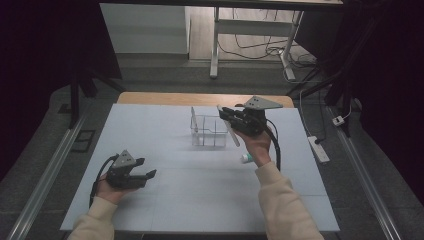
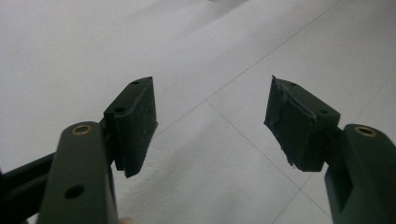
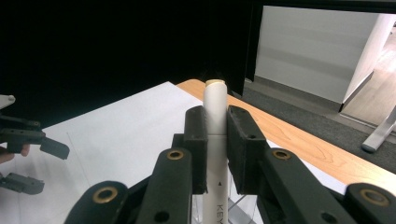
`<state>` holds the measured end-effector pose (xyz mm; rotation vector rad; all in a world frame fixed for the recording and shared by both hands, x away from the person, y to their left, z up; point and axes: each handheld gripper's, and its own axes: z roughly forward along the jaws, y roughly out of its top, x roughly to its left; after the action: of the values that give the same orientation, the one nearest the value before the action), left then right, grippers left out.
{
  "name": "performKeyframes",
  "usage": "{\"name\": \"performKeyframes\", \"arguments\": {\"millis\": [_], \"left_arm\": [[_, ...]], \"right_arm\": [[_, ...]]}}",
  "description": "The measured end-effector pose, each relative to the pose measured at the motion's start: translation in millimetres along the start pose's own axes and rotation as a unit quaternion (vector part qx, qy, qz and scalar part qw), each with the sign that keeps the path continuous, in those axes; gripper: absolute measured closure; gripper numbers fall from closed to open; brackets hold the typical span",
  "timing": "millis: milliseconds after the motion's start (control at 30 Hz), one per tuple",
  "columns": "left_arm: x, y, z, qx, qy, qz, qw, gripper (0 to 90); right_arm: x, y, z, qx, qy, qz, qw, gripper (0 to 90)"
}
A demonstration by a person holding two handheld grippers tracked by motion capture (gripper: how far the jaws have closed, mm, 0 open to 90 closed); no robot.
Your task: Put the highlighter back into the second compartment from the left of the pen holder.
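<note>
Pinching a white marker [image 3: 215,135] crosswise in my right gripper [image 1: 231,116], I've got it raised at the clear box [image 1: 209,131], long axis slanting down toward me in the high view. The open compartments sit just below and left of it (a small tube [image 1: 247,158] lies near my wrist). My left gripper [image 1: 145,169], jaws spread and empty, rests well apart, so the right does the drop.

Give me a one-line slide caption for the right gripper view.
Right gripper clamps an upright white marker above the white table.
</note>
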<state>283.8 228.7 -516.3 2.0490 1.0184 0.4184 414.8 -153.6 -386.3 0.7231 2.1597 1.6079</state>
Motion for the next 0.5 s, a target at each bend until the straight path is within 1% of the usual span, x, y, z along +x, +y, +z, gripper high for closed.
{"name": "performKeyframes", "arguments": {"millis": [267, 500], "left_arm": [[0.0, 0.1, -0.2, -0.002, -0.002, -0.001, 1.0000, 33.7], [-0.3, 0.2, -0.4, -0.002, -0.001, -0.002, 1.0000, 33.7]], "right_arm": [[-2.5, 3.6, 7.5, -0.003, -0.003, -0.001, 1.0000, 77.7], [-3.8, 9.2, 15.8, -0.010, -0.005, 0.004, 0.9999, 77.7]]}}
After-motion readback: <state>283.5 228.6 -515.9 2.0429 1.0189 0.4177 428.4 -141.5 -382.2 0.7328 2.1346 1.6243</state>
